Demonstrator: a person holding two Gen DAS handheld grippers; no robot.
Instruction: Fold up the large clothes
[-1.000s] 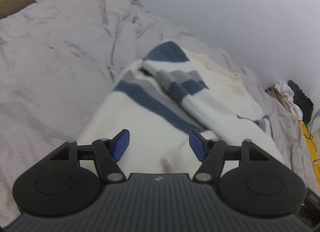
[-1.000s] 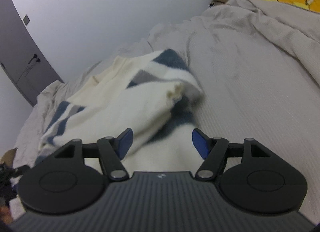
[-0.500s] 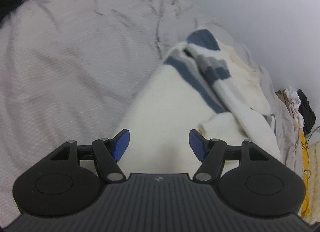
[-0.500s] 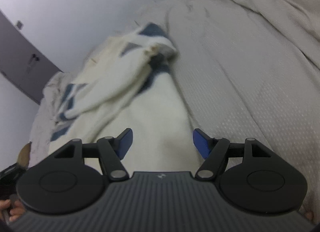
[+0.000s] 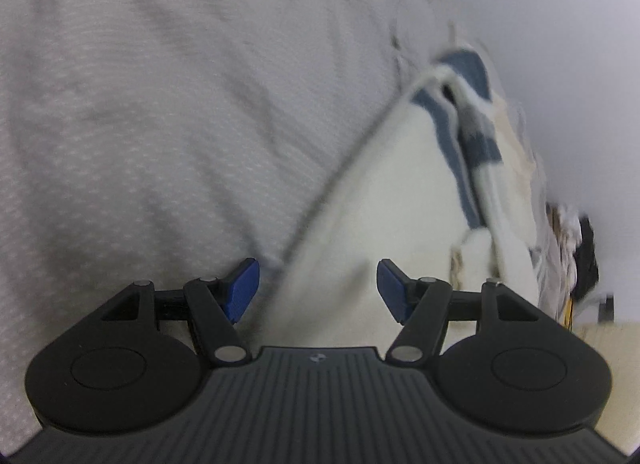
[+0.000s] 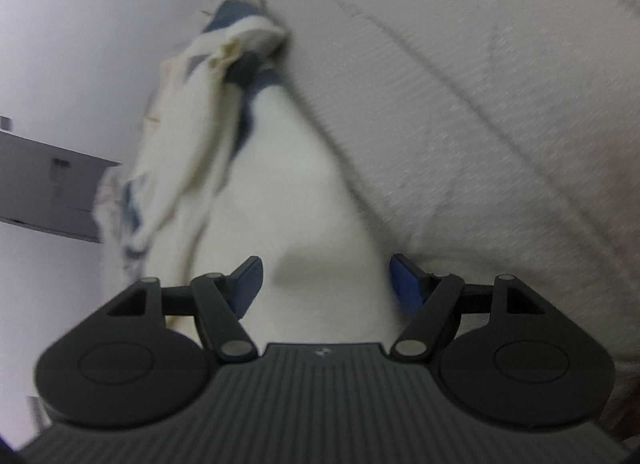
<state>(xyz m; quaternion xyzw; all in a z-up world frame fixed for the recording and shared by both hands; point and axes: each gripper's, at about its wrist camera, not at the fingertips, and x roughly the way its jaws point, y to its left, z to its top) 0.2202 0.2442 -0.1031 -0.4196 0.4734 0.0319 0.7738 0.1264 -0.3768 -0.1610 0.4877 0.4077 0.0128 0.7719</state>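
Garment: a cream sweater (image 5: 384, 200) with blue and grey stripes lies spread on a bed, its sleeve (image 5: 476, 144) folded back across the body; in the right wrist view the same sweater (image 6: 296, 192) runs away from the camera toward the wall.

Striped end: the blue band (image 5: 468, 68) sits at the far end of the garment, close to the wall (details there are blurred).

Left gripper: the left gripper (image 5: 318, 288) hangs tilted down over the sweater's near edge, blue pads (image 5: 242, 290) standing well apart; cream cloth shows in the gap, but neither pad presses on it, and nothing is held.

Right gripper: the right gripper (image 6: 326, 284) is likewise spread wide over the cream cloth, pads (image 6: 406, 284) clear of it, gripping nothing.

Bedding: a pale grey textured bedspread (image 5: 160, 124), creased, lies under the sweater and fills most of both views.

Surroundings: a plain white wall (image 5: 560, 44) borders the bed; a dark grey door (image 6: 44, 192) shows at the left edge of the right wrist view; a heap of pale and dark items (image 5: 576, 240) lies beyond the sweater, too blurred to identify.
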